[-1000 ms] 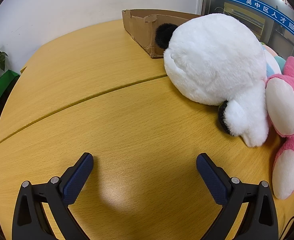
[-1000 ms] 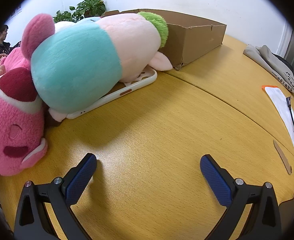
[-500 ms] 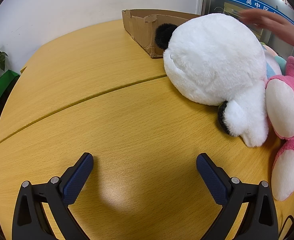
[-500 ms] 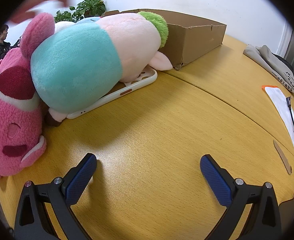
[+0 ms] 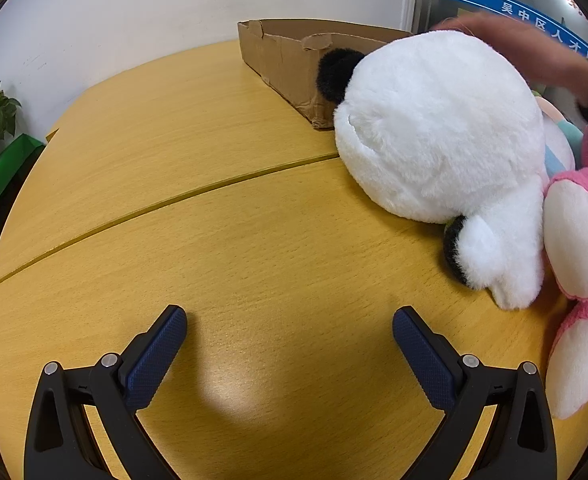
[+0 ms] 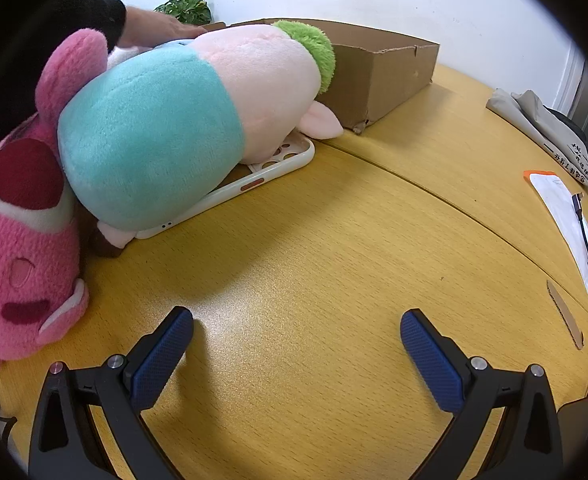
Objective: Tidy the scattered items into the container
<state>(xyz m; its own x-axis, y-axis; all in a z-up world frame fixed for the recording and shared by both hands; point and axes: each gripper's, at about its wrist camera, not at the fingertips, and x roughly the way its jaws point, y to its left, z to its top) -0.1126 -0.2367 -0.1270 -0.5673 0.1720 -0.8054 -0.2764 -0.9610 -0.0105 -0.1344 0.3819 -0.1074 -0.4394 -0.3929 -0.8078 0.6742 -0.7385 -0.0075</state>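
A white panda plush (image 5: 438,136) lies on the wooden table in front of a brown cardboard box (image 5: 289,56), with a pink plush (image 5: 582,264) at its right. My left gripper (image 5: 289,328) is open and empty, low over bare table well short of the panda. In the right wrist view a teal-and-pink plush with a green tuft (image 6: 189,120) lies on a white phone case (image 6: 253,184), beside the pink plush (image 6: 21,248) and against the box (image 6: 378,68). My right gripper (image 6: 296,328) is open and empty over bare table.
A person's bare hand (image 5: 522,48) reaches over the plush pile; it also shows in the right wrist view (image 6: 149,28). A grey folded cloth (image 6: 542,128), a white paper with a cable (image 6: 570,224) and a cardboard strip (image 6: 566,316) lie at the right. Potted plants stand beyond the table.
A person's hand has come in over the top of the plush pile and the pink plush has shifted slightly. Both grippers have stayed still and open.
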